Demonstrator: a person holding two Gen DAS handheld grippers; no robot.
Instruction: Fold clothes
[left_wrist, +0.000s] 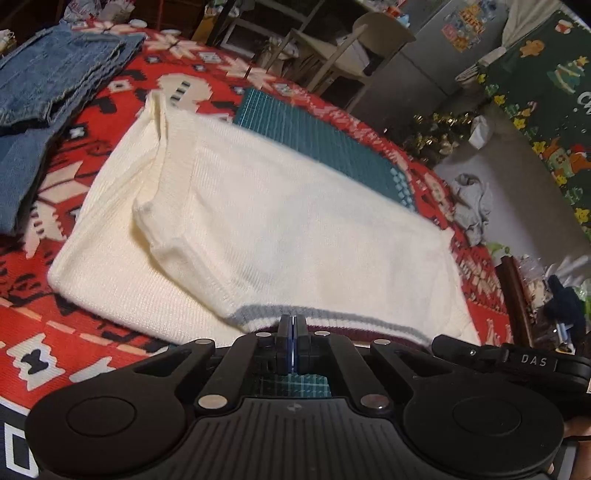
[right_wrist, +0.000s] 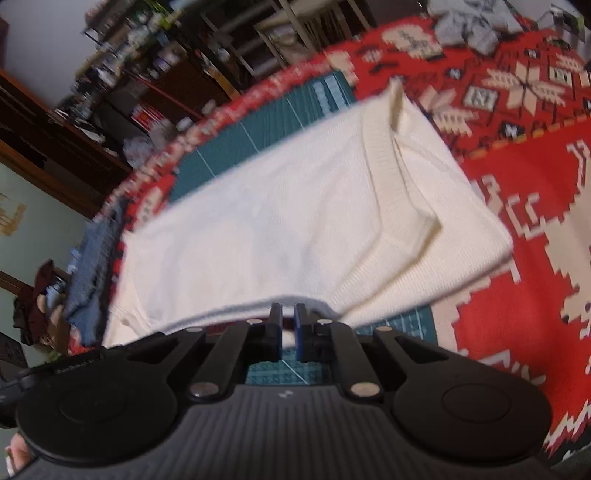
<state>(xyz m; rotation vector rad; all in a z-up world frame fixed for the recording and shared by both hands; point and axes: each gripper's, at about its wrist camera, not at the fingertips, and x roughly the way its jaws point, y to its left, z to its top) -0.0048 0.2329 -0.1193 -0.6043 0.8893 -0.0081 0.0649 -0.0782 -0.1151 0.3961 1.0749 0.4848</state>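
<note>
Cream sweater mid-frame, already folded over on red patterned cloth. Left gripper pinches striped hem; right gripper nearly closed (grip unclear). Lift evenly, edges aligned.

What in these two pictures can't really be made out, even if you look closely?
- Left wrist view: whether the left gripper pinches the white sweater; its fingertips hide the hem.
- Right wrist view: what the right gripper holds, if anything; the near hem is blurred.
- Right wrist view: shelf items, smeared by motion.
- Both views: the green mat, mostly covered by the sweater.
</note>
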